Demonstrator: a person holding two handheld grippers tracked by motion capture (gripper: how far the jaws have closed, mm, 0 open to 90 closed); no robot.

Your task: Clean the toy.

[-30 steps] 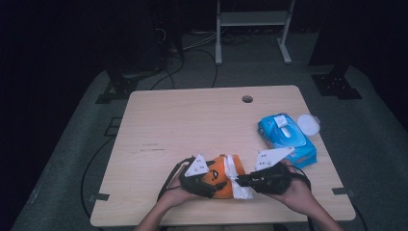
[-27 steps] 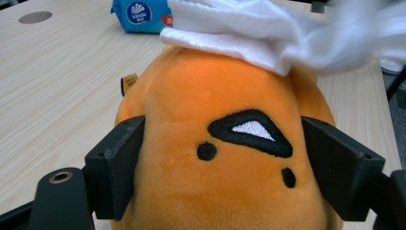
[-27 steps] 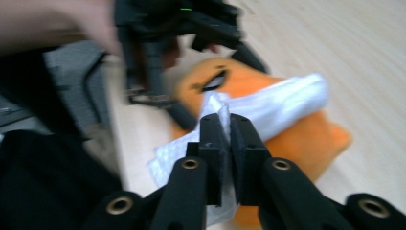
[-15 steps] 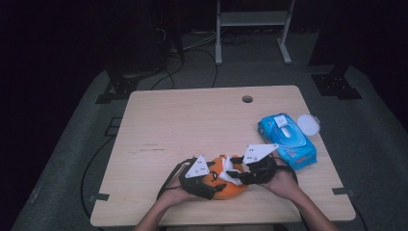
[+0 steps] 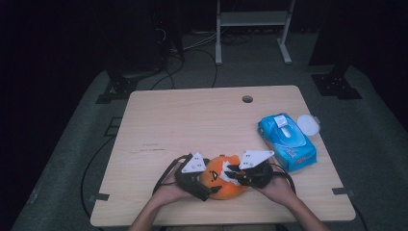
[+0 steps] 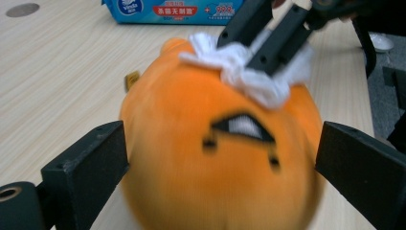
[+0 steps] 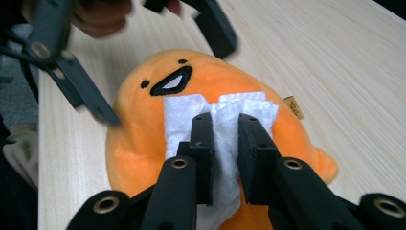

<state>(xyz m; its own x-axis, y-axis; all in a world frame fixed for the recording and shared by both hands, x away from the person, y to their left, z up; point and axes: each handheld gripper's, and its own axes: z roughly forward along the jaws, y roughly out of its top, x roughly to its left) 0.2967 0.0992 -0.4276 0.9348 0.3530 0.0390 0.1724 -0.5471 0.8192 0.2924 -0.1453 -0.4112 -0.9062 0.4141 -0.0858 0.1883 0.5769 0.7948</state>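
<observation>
An orange plush toy [image 5: 222,185] with a black stitched face lies near the table's front edge. My left gripper [image 5: 204,183] holds it from the left. In the left gripper view its two jaws press on either side of the plush [image 6: 210,158]. My right gripper [image 5: 231,174] comes in from the right, shut on a crumpled white wipe [image 5: 222,172]. The right gripper view shows that wipe [image 7: 225,108] pinched between the jaws and pressed onto the plush [image 7: 143,158] just behind its mouth. The left gripper's jaws [image 7: 86,96] stand beyond the toy.
A blue pack of wet wipes [image 5: 287,142] lies right of the toy, with a round white lid [image 5: 308,125] beside it at the table's right edge. A cable hole [image 5: 247,99] sits at the back of the wooden table [image 5: 192,120]. Dark stands and cables lie on the floor beyond.
My right gripper has moved left with the wipe, from the toy's right side onto its top. The left gripper and the plush have stayed in place.
</observation>
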